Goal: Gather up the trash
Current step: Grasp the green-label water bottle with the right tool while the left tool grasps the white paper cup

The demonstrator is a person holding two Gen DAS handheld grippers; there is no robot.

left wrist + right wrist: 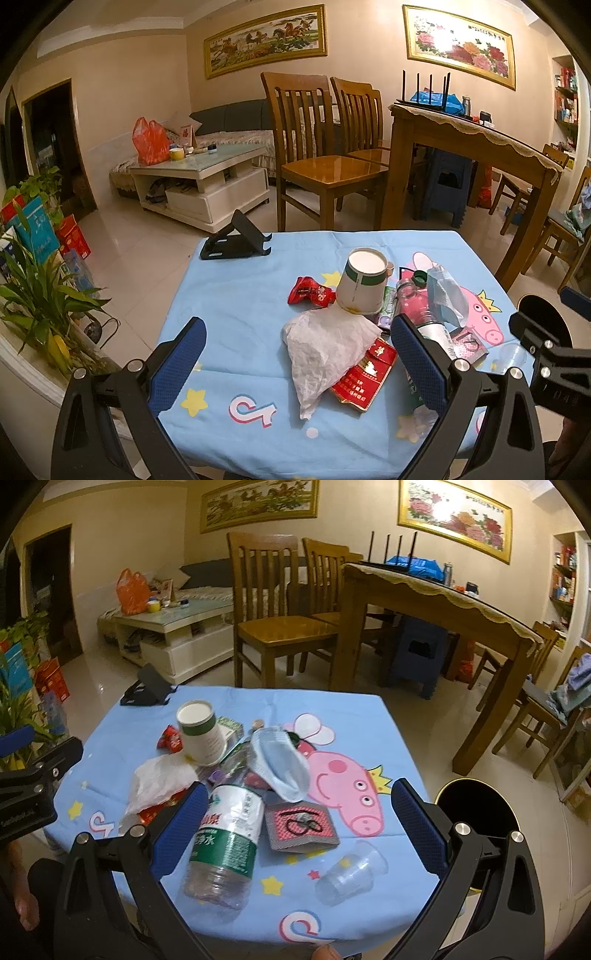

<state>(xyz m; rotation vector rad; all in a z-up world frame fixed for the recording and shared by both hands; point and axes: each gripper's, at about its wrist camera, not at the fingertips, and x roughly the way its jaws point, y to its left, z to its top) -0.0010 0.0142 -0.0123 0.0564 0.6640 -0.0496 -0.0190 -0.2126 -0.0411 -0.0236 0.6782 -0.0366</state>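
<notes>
A pile of trash lies on a small table with a blue cartoon cloth (236, 302). In the left wrist view I see a crumpled white tissue (325, 350), a red cigarette pack (364, 376), an upturned paper cup (364, 282), a red wrapper (310, 291) and a blue face mask (443, 295). My left gripper (295, 365) is open, its fingers either side of the tissue. In the right wrist view a clear plastic bottle (225, 834), a patterned packet (301, 825) and a clear plastic cup (351, 873) lie between the fingers of my open right gripper (299, 834).
A black bin (476, 812) stands on the floor right of the table. A black phone stand (236, 240) sits at the table's far left corner. Wooden chairs (317, 147), a dining table (469, 147), a coffee table (199, 177) and potted plants (40, 295) surround it.
</notes>
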